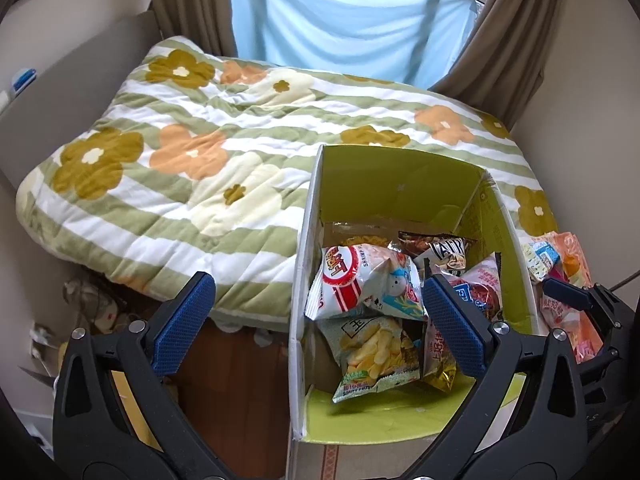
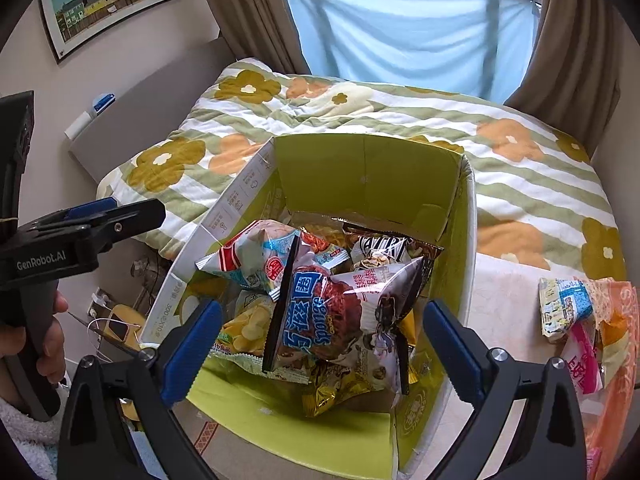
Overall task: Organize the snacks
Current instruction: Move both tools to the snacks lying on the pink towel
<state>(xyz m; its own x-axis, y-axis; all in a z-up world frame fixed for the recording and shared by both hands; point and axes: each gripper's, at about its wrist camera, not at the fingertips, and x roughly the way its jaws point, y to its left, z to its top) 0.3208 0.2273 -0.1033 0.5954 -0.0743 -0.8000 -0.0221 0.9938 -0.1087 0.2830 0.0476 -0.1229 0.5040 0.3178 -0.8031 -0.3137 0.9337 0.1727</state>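
Note:
An open cardboard box [image 1: 308, 220] with a green inside stands against the bed and holds several snack packets. A red-and-white shrimp packet [image 1: 348, 280] lies on top, with a yellow crisp packet [image 1: 376, 356] below it. My left gripper [image 1: 316, 284] is open, its fingers astride the box's left wall, with nothing held. My right gripper [image 2: 322, 308] is open above the box [image 2: 468, 240]. A pink-and-black packet [image 2: 340, 312] lies on the pile between its fingers, clear of the pads. Several loose packets [image 2: 564, 304] lie on the bed to the right of the box.
The bed's flowered green-striped quilt [image 1: 200, 168] fills the space behind the box. Brown curtains [image 1: 512, 40] and a blue cloth [image 1: 352, 20] hang at the window. On the floor at left sit cables and clutter [image 2: 116, 320]. A hand [image 2: 52, 320] holds the left gripper's handle.

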